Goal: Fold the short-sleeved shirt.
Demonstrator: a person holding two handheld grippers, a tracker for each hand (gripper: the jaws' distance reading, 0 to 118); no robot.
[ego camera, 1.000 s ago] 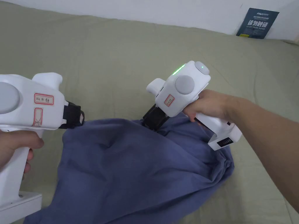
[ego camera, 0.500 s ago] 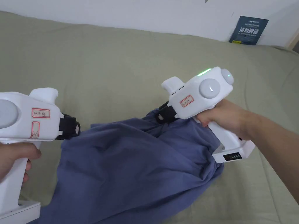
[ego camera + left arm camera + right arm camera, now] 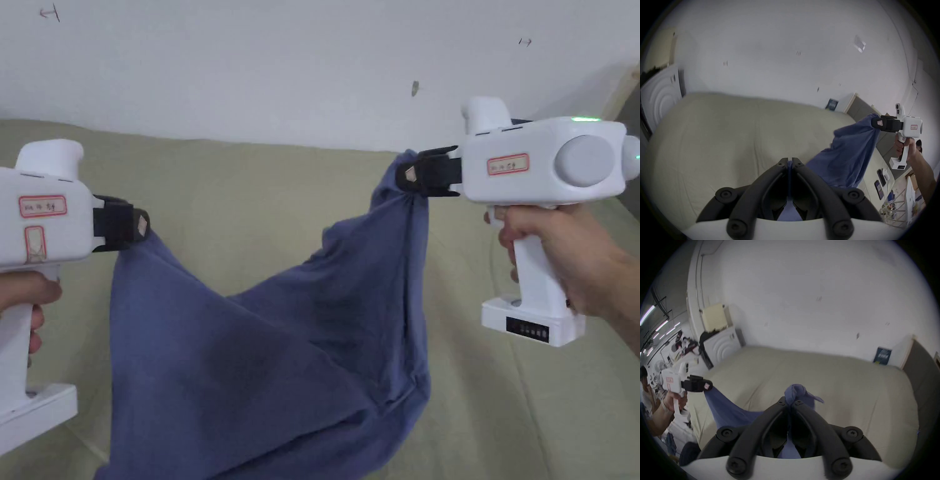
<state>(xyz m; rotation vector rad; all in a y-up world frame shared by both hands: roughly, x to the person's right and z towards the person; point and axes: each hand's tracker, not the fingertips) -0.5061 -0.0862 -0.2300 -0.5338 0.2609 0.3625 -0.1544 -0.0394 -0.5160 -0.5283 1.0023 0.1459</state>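
Shirt point(image 3: 262, 350) hangs between both grippers above the bed point(image 3: 250, 187), its lower hem cut off below. Left gripper point(image 3: 139, 225) and right gripper point(image 3: 407, 175) each pinch a corner, probably shoulders. Bed lies bare beyond.

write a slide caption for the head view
Both grippers, left and right, hold a blue shirt stretched above the bed.

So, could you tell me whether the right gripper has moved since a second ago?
Yes. The right gripper has risen off the bed, lifting the blue shirt against the white wall.
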